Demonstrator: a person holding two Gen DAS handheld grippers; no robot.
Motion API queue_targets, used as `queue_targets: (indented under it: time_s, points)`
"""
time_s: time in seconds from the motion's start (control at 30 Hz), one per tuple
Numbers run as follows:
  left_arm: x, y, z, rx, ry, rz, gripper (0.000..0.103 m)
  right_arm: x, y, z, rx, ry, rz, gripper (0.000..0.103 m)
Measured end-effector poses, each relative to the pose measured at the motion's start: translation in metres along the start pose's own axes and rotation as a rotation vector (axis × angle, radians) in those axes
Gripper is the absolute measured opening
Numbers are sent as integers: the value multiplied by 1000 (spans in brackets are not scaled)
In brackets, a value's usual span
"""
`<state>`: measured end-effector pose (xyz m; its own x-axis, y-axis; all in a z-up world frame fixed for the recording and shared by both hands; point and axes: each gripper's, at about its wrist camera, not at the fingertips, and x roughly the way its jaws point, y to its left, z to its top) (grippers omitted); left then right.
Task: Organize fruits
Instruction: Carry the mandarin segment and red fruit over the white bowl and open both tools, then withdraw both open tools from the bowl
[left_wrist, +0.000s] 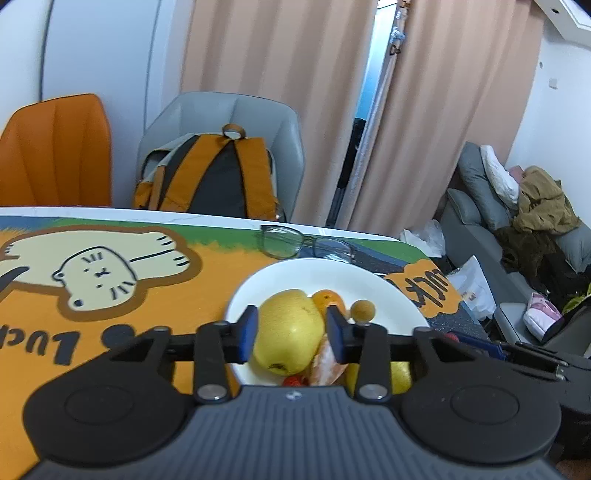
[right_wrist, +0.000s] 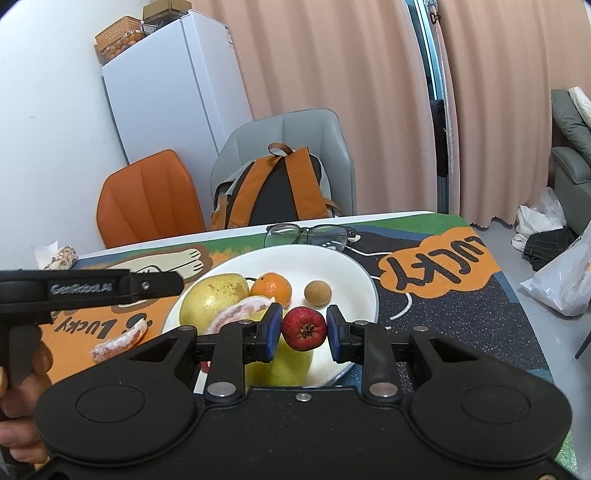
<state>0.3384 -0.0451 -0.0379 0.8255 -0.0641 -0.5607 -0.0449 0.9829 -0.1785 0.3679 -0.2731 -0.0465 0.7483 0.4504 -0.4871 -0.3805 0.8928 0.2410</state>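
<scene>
1. Right gripper (right_wrist: 303, 332) level over near rim of white plate (right_wrist: 354, 273), pads pinching small red fruit (right_wrist: 304, 328), lifted off plate.
2. Left gripper (left_wrist: 291, 334) above plate's left side, jaws parted wide, holding nothing, straddling view of yellow pear (left_wrist: 290, 330).
3. Tangerine (right_wrist: 272, 287), small brown round fruit (right_wrist: 317, 292) on plate; pomelo segment (right_wrist: 120, 339) lies on mat (right_wrist: 461, 291).

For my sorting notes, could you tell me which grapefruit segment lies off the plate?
The pink segment on the orange mat, left of the white plate; the other segment rests on it.
</scene>
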Motion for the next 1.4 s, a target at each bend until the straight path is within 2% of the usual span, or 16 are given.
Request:
queue_targets:
  time_s: [0.47,0.63,0.93,1.13,1.23,1.4]
  points:
    - [-30,42,-13,-90,-4,54,71,10,7,12,-13,-5,-28,27]
    - [-38,52,-17,-109,-5,67,73,13,2,12,5,-6,-54,31]
    - [-51,67,-29,-140,0,92,78,3,2,6,37,0,-44,32]
    - [-59,73,-35,-149,5,106,87,-9,13,3,27,-1,-21,39]
    - [-64,77,-38,-153,8,119,89,-15,19,0,17,0,-10,46]
    - [-72,82,-43,-156,24,123,90,-25,29,-5,9,-4,13,69]
